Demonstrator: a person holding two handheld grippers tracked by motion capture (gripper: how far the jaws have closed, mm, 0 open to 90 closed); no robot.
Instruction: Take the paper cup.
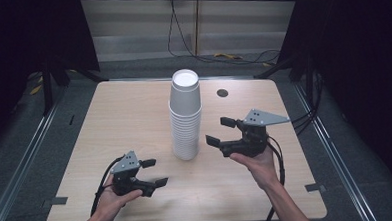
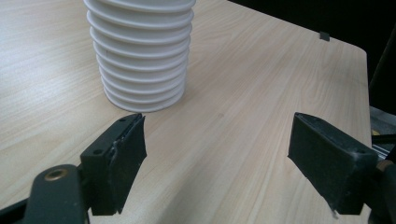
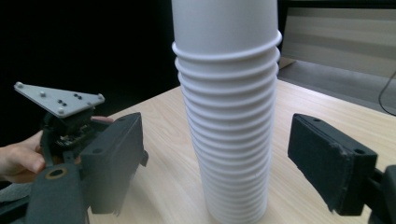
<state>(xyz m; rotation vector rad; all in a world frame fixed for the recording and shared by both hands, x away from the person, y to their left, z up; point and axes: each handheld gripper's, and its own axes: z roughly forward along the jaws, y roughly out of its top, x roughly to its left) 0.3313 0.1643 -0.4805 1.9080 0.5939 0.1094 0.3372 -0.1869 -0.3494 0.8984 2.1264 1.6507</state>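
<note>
Surface: light wood-grain table [image 1: 134,118], rectangular with rounded corners, matte laminate look. A small dark round grommet [image 1: 222,93] sits toward the far edge, right of centre. Grey floor around the table; metal rails [image 1: 21,168] run along the floor on both sides. Dark curtains [image 1: 30,32] flank the space; a pale panelled wall [image 1: 140,28] stands at the back, with black cables [image 1: 178,36] hanging down it and trailing over the floor.

Object: a stack of white cups [image 1: 185,116], near the table's centre. Smooth, matte, paper-like walls; the rolled rims form a ribbed column of close rings over the lower part, and the top cup's plain tapered wall stands above them. Cups are inverted: wide rims down, the narrow flat base of the top cup up. Long axis vertical, upright, bottom rim resting on the table.

Left gripper [image 1: 154,173]: black, hard-plastic body with a grey three-cornered plate, held in the left hand [image 1: 112,196] near the front-left of the table. Jaws apart, holding nothing, aimed toward the stack's base, clear of it.

Right gripper [image 1: 220,131]: held in the right hand [image 1: 259,165], just right of the stack. Jaws spread wide, nothing between them touching; in the right gripper view the stack stands between the two pads, apart from both.
</note>
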